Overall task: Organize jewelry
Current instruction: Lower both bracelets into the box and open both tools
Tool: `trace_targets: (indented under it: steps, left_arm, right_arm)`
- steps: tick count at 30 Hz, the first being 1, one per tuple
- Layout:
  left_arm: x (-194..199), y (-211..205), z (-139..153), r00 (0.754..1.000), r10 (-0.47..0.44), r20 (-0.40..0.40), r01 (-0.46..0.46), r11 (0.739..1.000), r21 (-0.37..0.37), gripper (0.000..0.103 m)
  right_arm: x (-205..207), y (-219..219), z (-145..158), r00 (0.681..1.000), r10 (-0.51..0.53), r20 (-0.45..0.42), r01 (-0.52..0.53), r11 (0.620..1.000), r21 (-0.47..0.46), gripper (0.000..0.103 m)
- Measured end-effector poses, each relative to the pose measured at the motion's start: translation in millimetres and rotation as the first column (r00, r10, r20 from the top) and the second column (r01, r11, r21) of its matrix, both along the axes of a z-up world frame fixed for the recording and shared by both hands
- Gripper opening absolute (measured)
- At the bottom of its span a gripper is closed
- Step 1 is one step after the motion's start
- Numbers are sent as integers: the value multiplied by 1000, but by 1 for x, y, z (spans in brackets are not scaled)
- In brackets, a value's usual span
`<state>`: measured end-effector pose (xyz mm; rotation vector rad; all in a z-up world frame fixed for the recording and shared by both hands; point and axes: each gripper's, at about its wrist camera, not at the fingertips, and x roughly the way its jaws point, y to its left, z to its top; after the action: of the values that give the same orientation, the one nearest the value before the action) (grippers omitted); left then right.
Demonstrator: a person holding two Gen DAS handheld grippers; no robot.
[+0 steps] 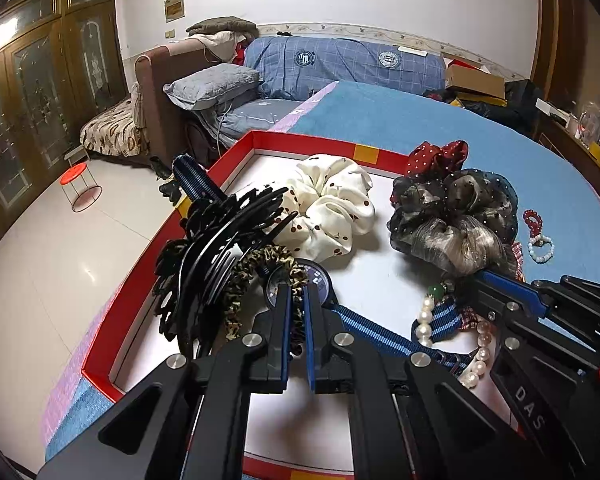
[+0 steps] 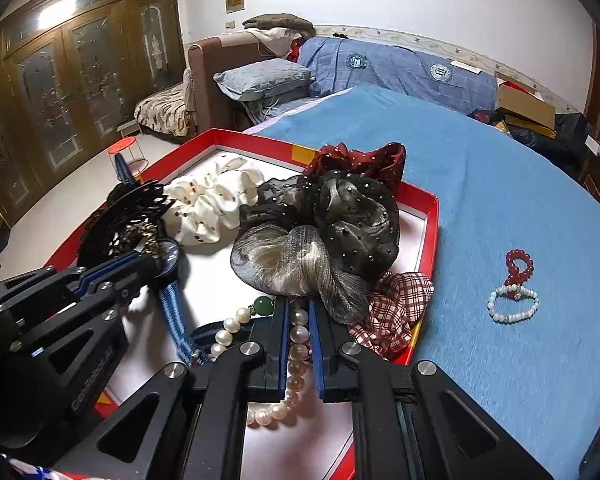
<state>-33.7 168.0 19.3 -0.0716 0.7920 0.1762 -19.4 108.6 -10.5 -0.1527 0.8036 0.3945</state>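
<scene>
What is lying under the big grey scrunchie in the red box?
A red checked cloth sticks out from under the grey scrunchie, at the box edge. How much more lies underneath is covered.

walls white | wardrobe point(image 1: 40, 92) dark wood | floor point(image 1: 52, 264) pale tile | bed point(image 2: 500, 208) blue

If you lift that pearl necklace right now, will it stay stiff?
Probably not. The pearl necklace curves loosely between the right gripper's fingers, so it would likely dangle. Its round, glossy beads may slip and swing. The red tray should stop any rolling.
</scene>
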Motion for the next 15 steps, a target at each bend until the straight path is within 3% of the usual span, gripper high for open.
trace_targets:
  steps: [15]
  left_arm:
    - [0, 0, 2, 1000, 8, -1, -8, 1000, 6, 6]
  right_arm:
    - [6, -14, -2, 1000, -19, -21, 19, 999, 32, 12]
